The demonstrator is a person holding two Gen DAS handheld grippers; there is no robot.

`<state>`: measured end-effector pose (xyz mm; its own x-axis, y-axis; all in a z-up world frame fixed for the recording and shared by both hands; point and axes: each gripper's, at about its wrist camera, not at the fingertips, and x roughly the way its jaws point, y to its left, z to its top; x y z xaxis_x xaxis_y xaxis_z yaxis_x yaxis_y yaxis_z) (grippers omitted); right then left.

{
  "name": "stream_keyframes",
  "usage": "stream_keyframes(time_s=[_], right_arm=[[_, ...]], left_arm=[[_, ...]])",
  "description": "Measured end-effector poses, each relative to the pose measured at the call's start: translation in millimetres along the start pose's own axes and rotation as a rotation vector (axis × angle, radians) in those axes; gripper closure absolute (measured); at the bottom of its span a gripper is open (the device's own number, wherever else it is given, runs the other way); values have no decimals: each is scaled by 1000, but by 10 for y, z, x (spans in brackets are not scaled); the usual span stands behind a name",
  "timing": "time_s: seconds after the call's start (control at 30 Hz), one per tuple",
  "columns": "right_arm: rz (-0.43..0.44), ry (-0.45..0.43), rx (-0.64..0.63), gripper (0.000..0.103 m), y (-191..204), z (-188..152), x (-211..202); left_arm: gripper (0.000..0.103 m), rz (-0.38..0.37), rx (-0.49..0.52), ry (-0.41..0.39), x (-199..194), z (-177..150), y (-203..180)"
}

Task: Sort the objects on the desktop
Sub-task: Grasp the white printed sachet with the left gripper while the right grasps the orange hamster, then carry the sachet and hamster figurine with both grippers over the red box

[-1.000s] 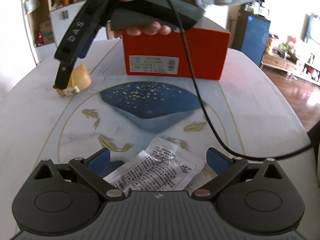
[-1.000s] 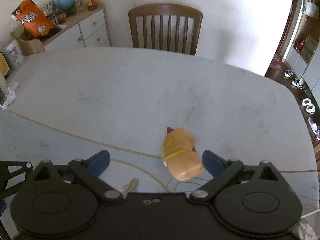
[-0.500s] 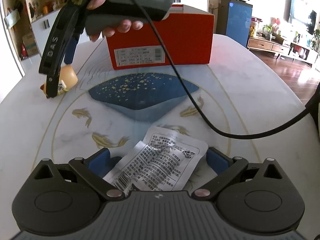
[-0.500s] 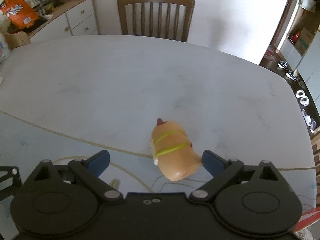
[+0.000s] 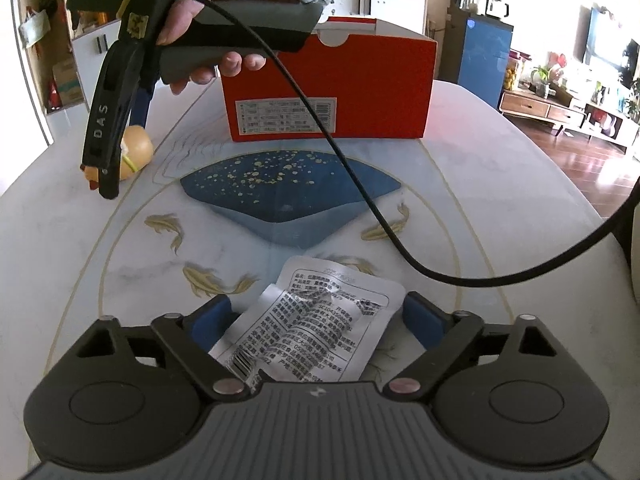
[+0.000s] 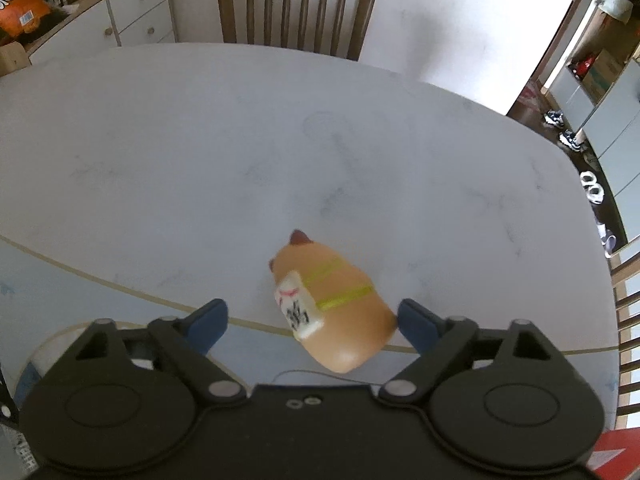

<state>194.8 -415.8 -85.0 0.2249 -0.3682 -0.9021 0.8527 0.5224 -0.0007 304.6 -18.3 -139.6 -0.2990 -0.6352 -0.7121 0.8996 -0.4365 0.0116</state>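
Left wrist view: left gripper (image 5: 318,322) points down at the table (image 5: 500,184), jaws wide and closing, blue pads either side of a silver sachet (image 5: 316,328). Sachet lies flat near the table's near edge, between the pads; left pad looks close to or on its edge, right pad apart from it – contact not certain. Sachet face carries dense black print and a barcode at its near-left corner; characters too small to read. Red shoebox (image 5: 332,88) stands at the far edge, white label with barcode on its near face, text unreadable. Right gripper (image 5: 110,160) in a person's hand (image 5: 208,12), grey sleeve, reaches down at the far-left corner; finger reads "DAS", green light on its body. Black cable (image 5: 360,200) loops over the table.

Right wrist view: right gripper (image 6: 312,320) jaws wide and closing around a tan animal-shaped toy (image 6: 340,312) lying on its side on the table (image 6: 200,140). Right pad at or touching the toy's flank, left pad clear of it. Toy wears two yellow-green bands and a white tag with black characters, blurred. Wooden chair (image 6: 296,4) stands at the far edge
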Motion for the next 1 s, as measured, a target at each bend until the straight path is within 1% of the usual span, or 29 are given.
stream_keyframes(time_s=[0.1, 0.13, 0.17, 0.2, 0.23, 0.27, 0.3, 0.4, 0.67, 1.0], right_arm=[[-15, 12, -15, 22, 36, 9, 36], [-15, 16, -15, 23, 39, 11, 42], [-17, 18, -14, 27, 42, 11, 44], [-18, 21, -13, 32, 46, 8, 49], [-13, 28, -8, 35, 25, 9, 60], [4, 33, 2, 41, -4, 8, 66], [16, 36, 10, 47, -2, 4, 58], [25, 37, 7, 57, 13, -19, 33], [49, 9, 15, 61, 77, -101, -86], [91, -37, 34, 61, 151, -216, -426]], left_arm=[[11, 3, -6, -3, -6, -5, -1], [13, 5, -8, -5, -11, -6, -1], [15, 8, -10, -6, -17, -7, -1], [17, 11, -12, -7, -20, -9, -1], [21, 15, -15, -8, -27, -8, -3], [29, 16, -19, -12, -39, -6, -1], [31, 20, -19, -12, -47, 0, 0], [33, 29, -25, -7, -55, 9, 1], [35, 59, -63, 2, -61, 24, -36], [35, 91, -139, 0, -139, 56, -43]])
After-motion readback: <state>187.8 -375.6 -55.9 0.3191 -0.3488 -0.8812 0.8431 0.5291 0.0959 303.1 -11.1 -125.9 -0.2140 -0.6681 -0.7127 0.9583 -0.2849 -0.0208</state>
